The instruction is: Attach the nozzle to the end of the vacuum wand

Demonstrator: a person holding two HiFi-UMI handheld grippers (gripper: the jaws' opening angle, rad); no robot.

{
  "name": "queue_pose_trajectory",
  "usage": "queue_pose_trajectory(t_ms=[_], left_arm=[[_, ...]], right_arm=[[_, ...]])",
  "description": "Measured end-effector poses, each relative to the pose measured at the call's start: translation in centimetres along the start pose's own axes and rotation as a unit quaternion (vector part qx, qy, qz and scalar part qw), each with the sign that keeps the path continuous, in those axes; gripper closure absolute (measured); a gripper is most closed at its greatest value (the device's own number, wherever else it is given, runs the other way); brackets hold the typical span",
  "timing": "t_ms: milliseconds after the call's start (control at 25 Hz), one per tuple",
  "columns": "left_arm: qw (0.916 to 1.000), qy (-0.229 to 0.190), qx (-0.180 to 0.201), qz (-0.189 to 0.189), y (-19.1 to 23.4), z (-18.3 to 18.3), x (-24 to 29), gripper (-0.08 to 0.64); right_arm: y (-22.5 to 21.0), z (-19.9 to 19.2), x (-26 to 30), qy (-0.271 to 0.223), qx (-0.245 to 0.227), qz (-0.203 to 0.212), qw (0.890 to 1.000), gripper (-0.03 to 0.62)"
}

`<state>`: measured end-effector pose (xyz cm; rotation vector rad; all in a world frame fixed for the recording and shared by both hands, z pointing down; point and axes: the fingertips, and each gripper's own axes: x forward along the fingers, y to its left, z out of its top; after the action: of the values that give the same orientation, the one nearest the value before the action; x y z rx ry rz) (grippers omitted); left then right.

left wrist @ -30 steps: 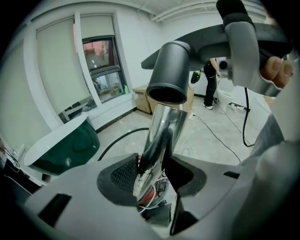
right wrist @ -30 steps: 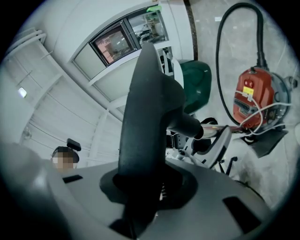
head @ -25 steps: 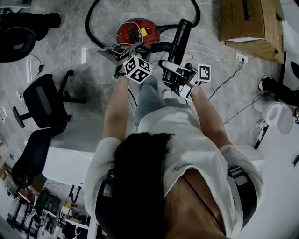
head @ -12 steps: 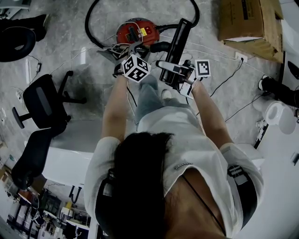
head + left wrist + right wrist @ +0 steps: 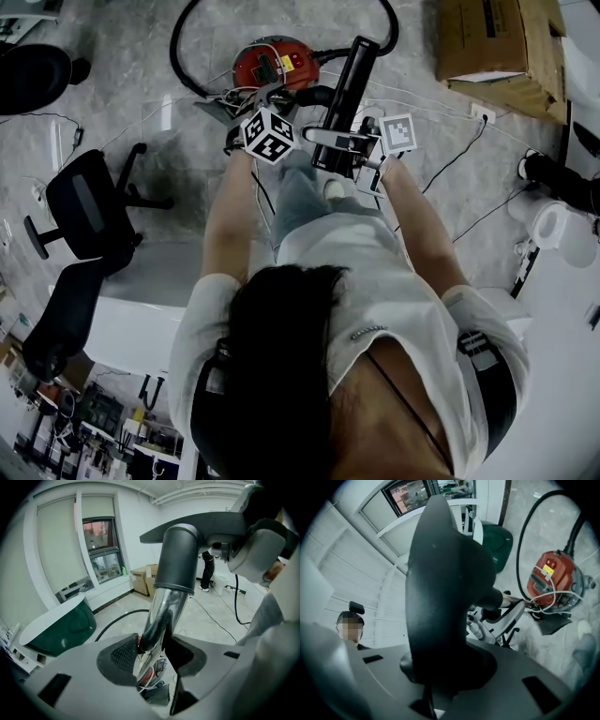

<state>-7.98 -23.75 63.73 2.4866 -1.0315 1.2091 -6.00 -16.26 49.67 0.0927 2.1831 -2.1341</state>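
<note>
Red vacuum (image 5: 272, 64) sits on the floor; just beside it the black nozzle (image 5: 352, 84), broad stiff plastic and likely light, is clamped in the right claw (image 5: 440, 667). Nearer the person than the vacuum, the chrome wand (image 5: 161, 616), rigid and probably slick, is pinched by the left claw (image 5: 152, 651), its end in the nozzle's collar. Holding near that collar should steady the push best.

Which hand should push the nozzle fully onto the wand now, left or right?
Right. The right gripper is clamped on the black nozzle and can press its collar down the chrome wand; the left gripper grips that wand, so it likely just braces.
</note>
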Motion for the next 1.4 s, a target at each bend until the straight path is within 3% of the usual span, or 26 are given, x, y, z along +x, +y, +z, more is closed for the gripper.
queue_pose_trajectory(t_ms=[920,1200,1400], left_arm=[[0.9995,0.007,0.005,-0.029,-0.1,0.4,0.1,0.382],[0.9996,0.006,-0.001,-0.029,-0.2,0.4,0.2,0.382],[0.9994,0.005,0.0,-0.033,-0.2,0.0,-0.1,0.382]], right_arm=[[-1.7,-1.5,0.6,0.04,-0.099,-0.091,0.99,0.503],[-2.7,-2.1,0.1,0.054,-0.14,-0.099,0.984,0.502],[-3.2,-2.4,0.0,0.057,-0.151,-0.067,0.985,0.499]])
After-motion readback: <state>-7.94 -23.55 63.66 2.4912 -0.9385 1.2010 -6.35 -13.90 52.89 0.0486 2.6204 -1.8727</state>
